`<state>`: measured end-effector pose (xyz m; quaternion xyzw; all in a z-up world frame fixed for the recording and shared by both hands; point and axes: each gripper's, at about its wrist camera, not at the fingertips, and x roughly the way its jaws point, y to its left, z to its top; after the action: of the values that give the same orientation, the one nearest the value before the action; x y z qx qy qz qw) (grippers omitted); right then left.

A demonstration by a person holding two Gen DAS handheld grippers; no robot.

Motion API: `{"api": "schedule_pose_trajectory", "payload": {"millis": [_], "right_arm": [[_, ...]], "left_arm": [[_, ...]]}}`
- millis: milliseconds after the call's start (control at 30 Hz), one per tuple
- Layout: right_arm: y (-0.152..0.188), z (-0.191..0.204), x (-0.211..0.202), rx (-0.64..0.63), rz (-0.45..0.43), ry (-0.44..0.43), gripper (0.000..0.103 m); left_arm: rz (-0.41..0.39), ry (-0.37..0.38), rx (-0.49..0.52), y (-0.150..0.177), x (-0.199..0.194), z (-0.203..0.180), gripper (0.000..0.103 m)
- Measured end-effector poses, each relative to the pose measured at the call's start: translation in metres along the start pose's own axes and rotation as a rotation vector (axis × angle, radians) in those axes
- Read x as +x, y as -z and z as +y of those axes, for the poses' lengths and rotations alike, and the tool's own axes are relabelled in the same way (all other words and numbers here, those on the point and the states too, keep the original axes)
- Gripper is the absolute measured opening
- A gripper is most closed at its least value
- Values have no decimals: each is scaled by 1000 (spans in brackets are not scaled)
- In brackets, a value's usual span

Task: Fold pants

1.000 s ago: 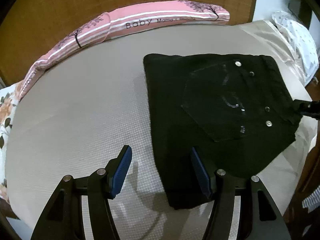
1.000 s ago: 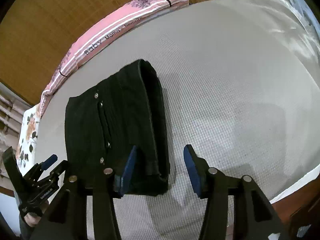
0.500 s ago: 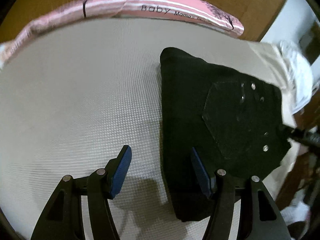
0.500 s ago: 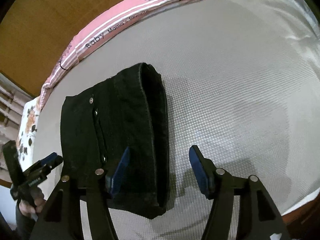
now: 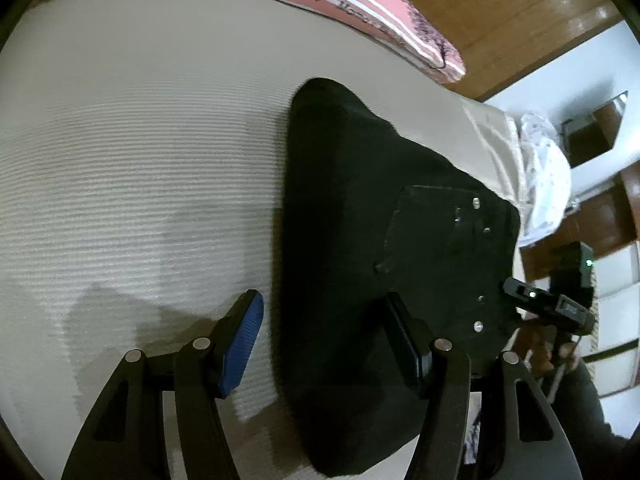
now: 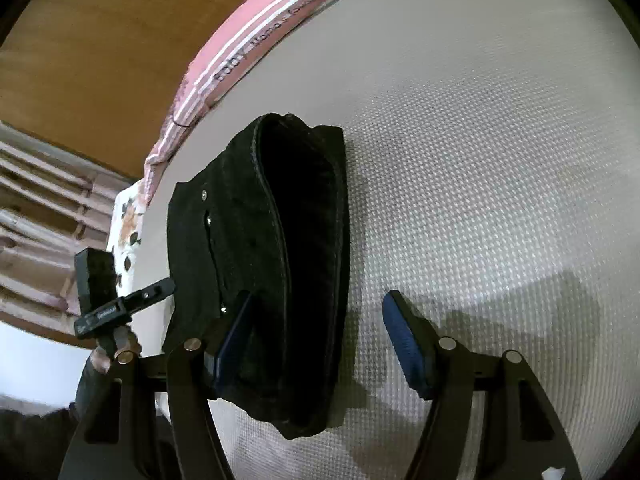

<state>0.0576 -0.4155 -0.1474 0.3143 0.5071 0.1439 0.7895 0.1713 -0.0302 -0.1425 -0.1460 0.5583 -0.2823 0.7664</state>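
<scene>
The black pants [image 5: 360,240] lie folded into a compact bundle on the bed [image 5: 140,140]; both grippers, left gripper [image 5: 324,344] and right gripper [image 6: 320,340], hover with jaws apart, so folding looks essentially finished

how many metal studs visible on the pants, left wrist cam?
5 on the black pants: three clustered near the pocket's top corner, two nearer the right gripper. Folds may hide more.

You have a beige textured mattress [image 5: 140,152] under everything, with a pink striped pillow [image 5: 360,4] printed "Baby" along its far edge. Behind that stands a wooden headboard [image 6: 100,48], and a white patterned cloth [image 5: 548,184] lies at the mattress corner.
</scene>
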Motion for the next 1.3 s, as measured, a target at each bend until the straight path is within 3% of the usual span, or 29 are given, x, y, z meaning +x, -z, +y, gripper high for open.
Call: {"api": "schedule_pose_trajectory", "payload": {"millis": [100,300,333,400,433,467,533,667,933,1300], "right_arm": [[-4,-1,3,-17,0,-27,65],[-15,7,20,-25,21,-99,62],[-16,11,22,-35,19,-93,61],[-14,14,25,-32,22,-85,48],[-12,14,25,-1,12,-99,44],[-10,14,25,22,1,-105,38],[-6,19,21,43,-24,-87,35],[-2,51,9,22,-67,-16,28],[-12,101,8,26,-81,-15,25],[-71,169,90,-22,-68,-78,25]], "left_arm": [[2,47,1,-6,6,-3,62],[-14,69,23,-14,11,-5,62],[-16,66,27,-15,12,-6,62],[-23,55,29,-15,13,-8,62],[-28,44,35,-14,13,-9,56],[-30,25,53,-16,16,-13,41],[-38,24,54,-16,13,-14,30],[-54,31,35,-18,3,-14,18],[-114,15,50,-25,-32,-11,17],[-224,-114,23,-78,-83,46,17]]}}
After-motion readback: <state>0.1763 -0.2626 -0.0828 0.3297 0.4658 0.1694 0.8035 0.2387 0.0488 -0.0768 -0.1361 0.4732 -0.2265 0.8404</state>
